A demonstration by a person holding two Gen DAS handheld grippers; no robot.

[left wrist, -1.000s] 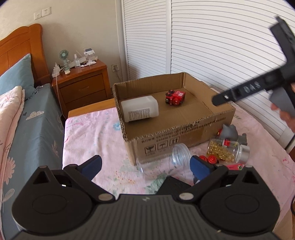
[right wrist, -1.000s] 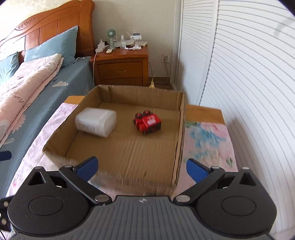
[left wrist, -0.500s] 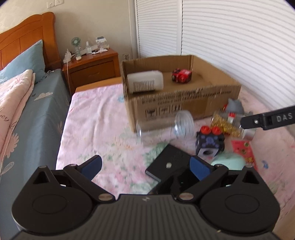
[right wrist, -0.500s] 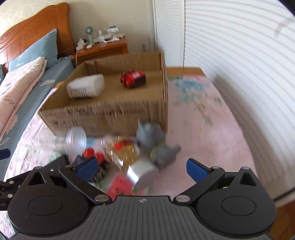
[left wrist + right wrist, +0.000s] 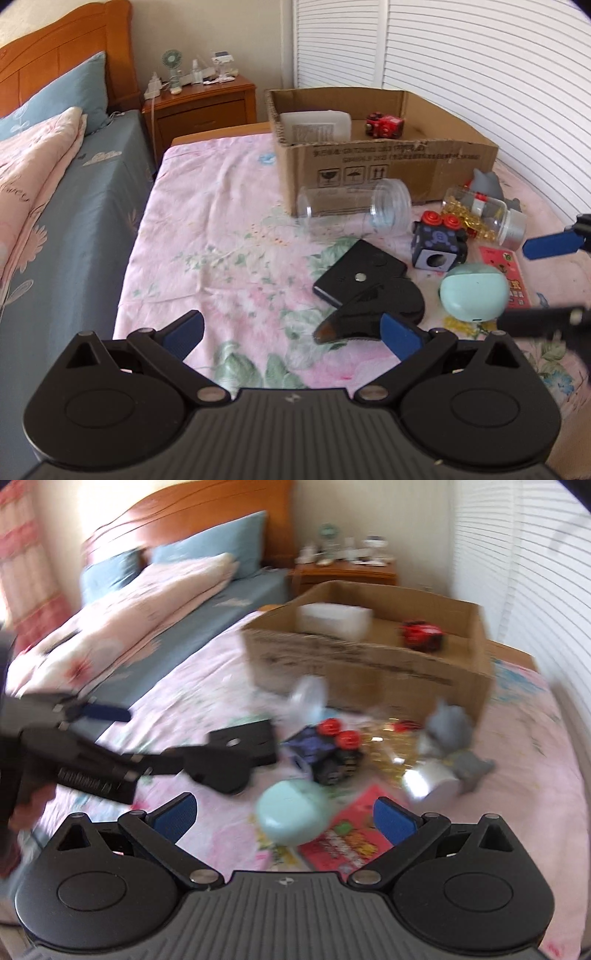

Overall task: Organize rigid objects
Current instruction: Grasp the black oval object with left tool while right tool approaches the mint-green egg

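Looking through the left wrist view, I see my left claw [image 5: 291, 332] spread, holding nothing, above a black clamp [image 5: 373, 314] on the floral surface [image 5: 229, 236]. Through the blurred right wrist view, my right claw [image 5: 282, 812] gapes over a mint case [image 5: 291, 808]; the cardboard box [image 5: 369, 664] sits behind.
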